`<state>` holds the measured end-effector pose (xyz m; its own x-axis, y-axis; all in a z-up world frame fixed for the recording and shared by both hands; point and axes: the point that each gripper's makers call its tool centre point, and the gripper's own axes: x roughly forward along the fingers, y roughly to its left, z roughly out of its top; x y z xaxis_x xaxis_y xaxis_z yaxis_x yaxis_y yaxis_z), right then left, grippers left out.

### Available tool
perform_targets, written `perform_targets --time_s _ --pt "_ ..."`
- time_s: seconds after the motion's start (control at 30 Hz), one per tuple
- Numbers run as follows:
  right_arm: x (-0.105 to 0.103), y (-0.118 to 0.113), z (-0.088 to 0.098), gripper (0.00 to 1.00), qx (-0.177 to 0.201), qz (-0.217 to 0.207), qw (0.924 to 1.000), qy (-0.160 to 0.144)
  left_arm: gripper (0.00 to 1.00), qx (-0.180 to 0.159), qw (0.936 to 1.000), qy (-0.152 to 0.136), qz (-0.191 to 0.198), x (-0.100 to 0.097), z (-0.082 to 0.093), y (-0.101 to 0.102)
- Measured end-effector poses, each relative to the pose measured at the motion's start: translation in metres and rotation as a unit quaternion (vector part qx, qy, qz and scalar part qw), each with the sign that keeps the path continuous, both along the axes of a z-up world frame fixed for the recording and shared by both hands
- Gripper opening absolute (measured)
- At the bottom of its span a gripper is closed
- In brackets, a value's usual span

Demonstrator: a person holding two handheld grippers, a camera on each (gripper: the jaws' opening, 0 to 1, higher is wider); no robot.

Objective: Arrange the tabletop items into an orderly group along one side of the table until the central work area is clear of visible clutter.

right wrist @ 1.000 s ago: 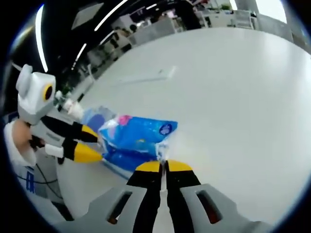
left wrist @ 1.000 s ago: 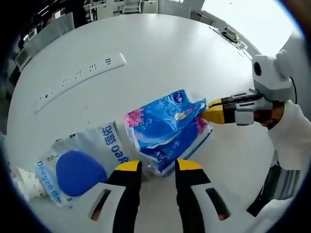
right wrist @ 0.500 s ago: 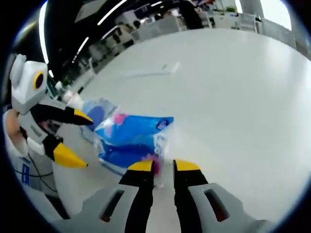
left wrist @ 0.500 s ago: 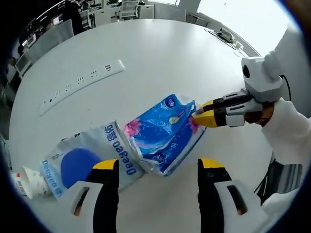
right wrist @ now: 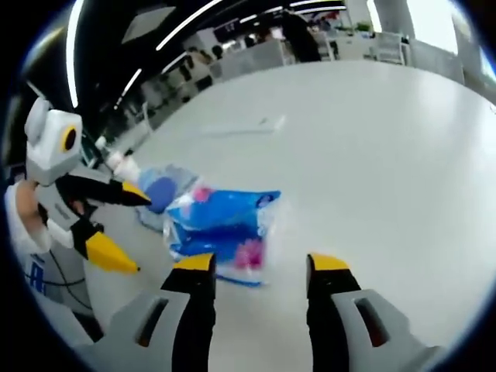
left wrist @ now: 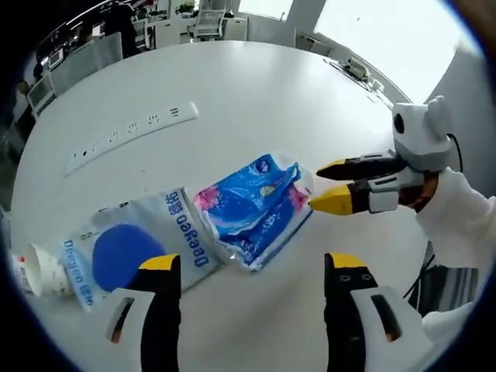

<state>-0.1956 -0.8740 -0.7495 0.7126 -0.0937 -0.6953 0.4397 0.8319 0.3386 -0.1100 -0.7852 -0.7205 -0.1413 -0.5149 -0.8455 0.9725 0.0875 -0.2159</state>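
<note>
A blue tissue pack (left wrist: 253,207) (right wrist: 219,226) with pink flowers lies flat on the white table (left wrist: 256,93), free of both grippers. Beside it lies a white pack with a blue oval (left wrist: 132,248) (right wrist: 159,192). My left gripper (left wrist: 248,271) is open, drawn back from the packs with nothing between its fingers; it also enters the right gripper view (right wrist: 116,229) from the left. My right gripper (right wrist: 260,267) is open, just short of the blue pack's end; in the left gripper view it (left wrist: 332,184) hovers by the pack's right end.
A white power strip (left wrist: 132,130) (right wrist: 240,125) lies farther out on the table. A paper cup (left wrist: 39,273) (right wrist: 120,164) lies past the white pack. Chairs and desks stand beyond the far edge. A white-sleeved arm (left wrist: 457,225) holds the right gripper.
Both grippers have opened and let go of the blue tissue pack, then pulled back from it. The pack now rests on the table next to the white pack.
</note>
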Motion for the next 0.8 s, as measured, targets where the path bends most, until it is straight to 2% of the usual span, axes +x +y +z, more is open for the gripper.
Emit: perform_targets --time_s 0.13,0.47,0.8 --pt "-0.005 0.008 0.001 0.47 0.005 -0.005 1.0000 -0.001 0.77 -0.013 0.9999 0.003 0.009 0.000 0.003 0.009" --pt "-0.013 0.034 0.009 0.49 -0.003 0.004 1.0000 0.000 0.76 -0.016 0.9997 0.014 0.014 -0.007 0.001 0.039" --pt "-0.021 0.062 0.010 0.50 0.000 0.011 0.9999 0.003 0.79 -0.017 0.9993 0.029 0.018 -0.017 -0.009 0.066"
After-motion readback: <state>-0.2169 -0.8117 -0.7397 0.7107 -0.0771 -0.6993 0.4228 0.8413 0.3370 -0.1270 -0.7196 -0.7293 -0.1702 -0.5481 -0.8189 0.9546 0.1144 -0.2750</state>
